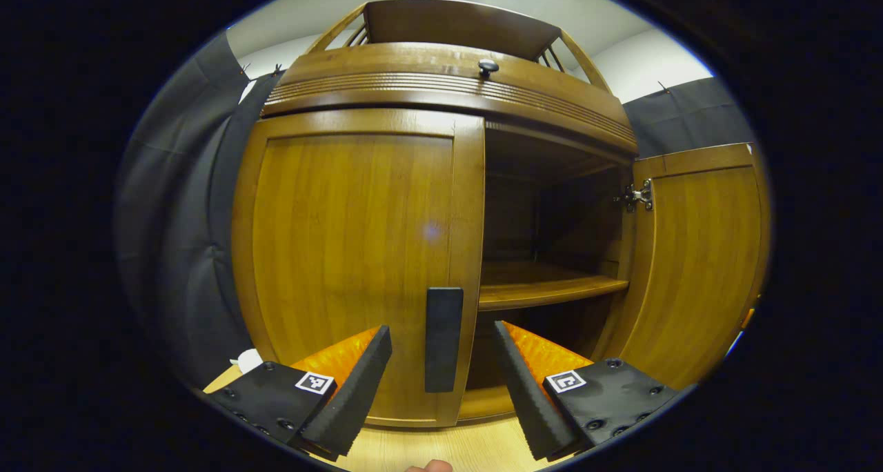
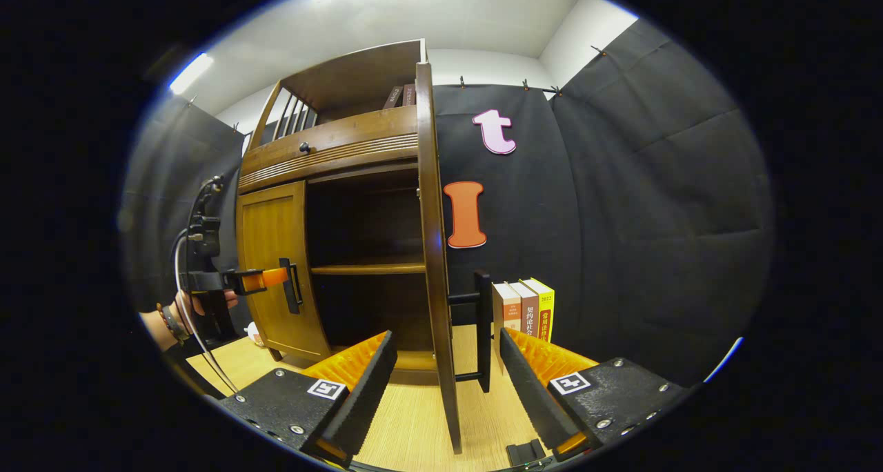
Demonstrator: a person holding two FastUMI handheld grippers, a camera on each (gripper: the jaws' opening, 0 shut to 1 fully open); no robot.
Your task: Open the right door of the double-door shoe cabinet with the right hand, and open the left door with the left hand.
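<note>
The wooden shoe cabinet (image 1: 441, 92) stands close in front in the left gripper view. Its left door (image 1: 352, 251) is closed, with a dark vertical handle (image 1: 443, 361) at its inner edge. My left gripper (image 1: 441, 330) is open, one finger on each side of that handle, not pressing it. The right door (image 1: 697, 265) is swung wide open. In the right gripper view that door (image 2: 433, 237) stands edge-on, its handle (image 2: 483, 320) pointing right. My right gripper (image 2: 448, 335) is open just before the door edge. The left gripper (image 2: 265, 279), held by a hand (image 2: 190, 310), reaches the left door's handle (image 2: 290, 286).
An inner shelf (image 1: 545, 289) shows in the open right half. A drawer knob (image 1: 488, 66) sits above the doors. Three upright books (image 2: 526, 310) stand on the light wooden tabletop (image 2: 414, 417) right of the open door. Black cloth walls surround the cabinet.
</note>
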